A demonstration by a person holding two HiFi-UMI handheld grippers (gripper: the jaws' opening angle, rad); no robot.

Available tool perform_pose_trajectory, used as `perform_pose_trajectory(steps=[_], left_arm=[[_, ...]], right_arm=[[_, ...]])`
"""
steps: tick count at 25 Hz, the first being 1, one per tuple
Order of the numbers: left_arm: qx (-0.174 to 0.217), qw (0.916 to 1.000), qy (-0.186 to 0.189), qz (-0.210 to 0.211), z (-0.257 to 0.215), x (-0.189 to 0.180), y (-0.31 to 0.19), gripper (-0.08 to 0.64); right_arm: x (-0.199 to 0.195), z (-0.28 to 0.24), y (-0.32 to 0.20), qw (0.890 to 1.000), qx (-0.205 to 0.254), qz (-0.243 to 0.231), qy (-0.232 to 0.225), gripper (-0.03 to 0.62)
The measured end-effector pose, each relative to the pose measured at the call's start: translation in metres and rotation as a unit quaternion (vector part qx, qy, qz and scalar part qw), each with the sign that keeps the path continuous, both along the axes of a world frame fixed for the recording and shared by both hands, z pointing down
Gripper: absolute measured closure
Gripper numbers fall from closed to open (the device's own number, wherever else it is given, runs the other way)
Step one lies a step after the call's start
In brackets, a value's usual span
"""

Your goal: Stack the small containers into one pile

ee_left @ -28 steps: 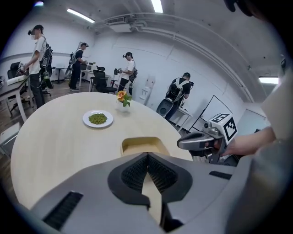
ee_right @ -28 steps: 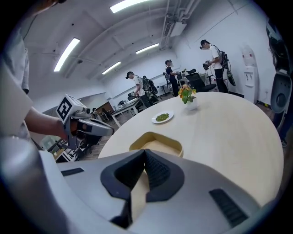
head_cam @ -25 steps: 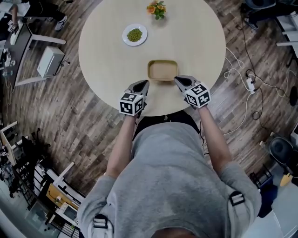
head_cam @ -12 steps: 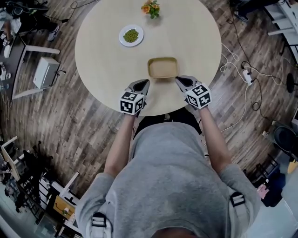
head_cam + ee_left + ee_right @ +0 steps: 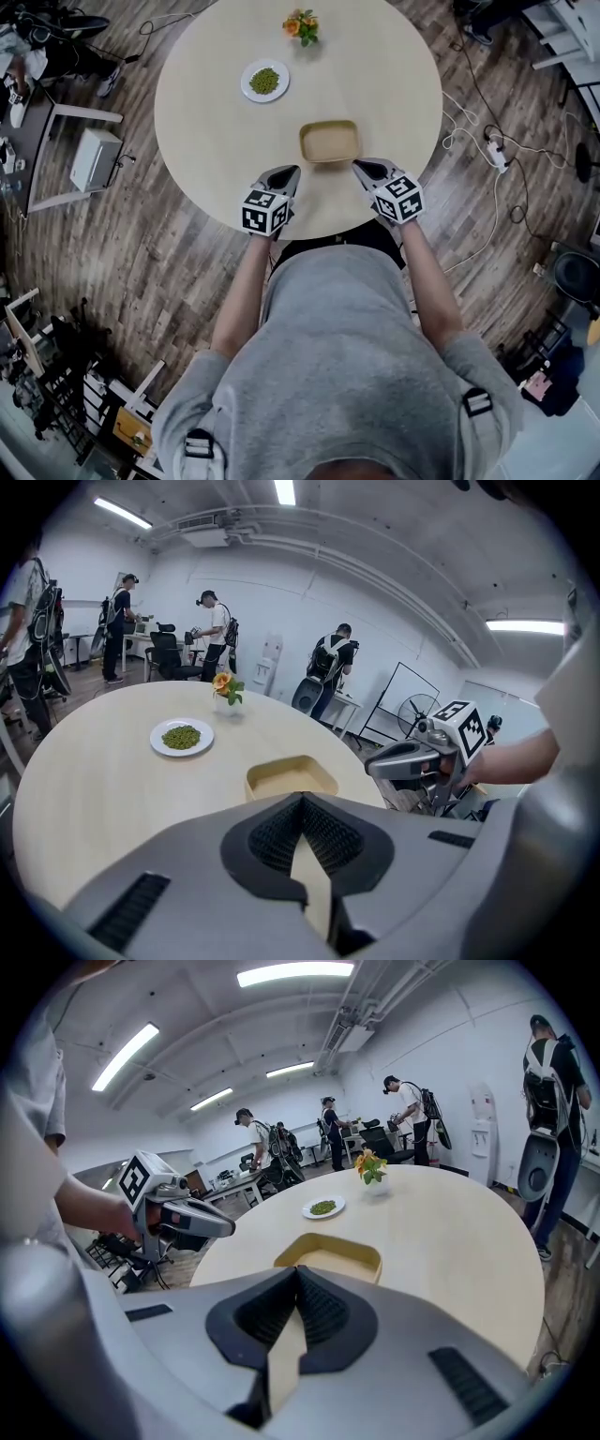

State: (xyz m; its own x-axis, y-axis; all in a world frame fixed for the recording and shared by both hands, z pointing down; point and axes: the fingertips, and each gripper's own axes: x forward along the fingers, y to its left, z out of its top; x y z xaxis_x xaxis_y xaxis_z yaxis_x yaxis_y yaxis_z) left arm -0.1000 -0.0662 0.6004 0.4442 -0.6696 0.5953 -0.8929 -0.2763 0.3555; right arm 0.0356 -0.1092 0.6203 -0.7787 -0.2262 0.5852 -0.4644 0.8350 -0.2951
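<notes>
Flanking a tan container [image 5: 329, 141], two pairs of tongs are held at a round counter's [image 5: 216, 131] near edge.
Left tongs [image 5: 289, 173] and right tongs [image 5: 361, 168], both pressed together and empty, sit at lower center of the head view, just below the container's near corners and apart from it. A plate [image 5: 264, 81] of green peas and orange flowers [image 5: 302, 25] stand toward the top of the frame.

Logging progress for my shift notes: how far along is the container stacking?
Done, apparently: only one tan rectangular container shows on the round beige table; whether it's nested, unclear. In hand: nothing; left gripper and right gripper are shut, empty. Left: no loose containers visible.
</notes>
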Motion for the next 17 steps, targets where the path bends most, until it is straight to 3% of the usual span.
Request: perform_pose_trajectory(steps=[17], left_arm=[[0.004,1.0000,0.003,0.008,-0.005,0.004,0.012,0.543]], right_arm=[[0.009,-0.007,0.015,1.000,0.000,0.015,0.001,0.586]])
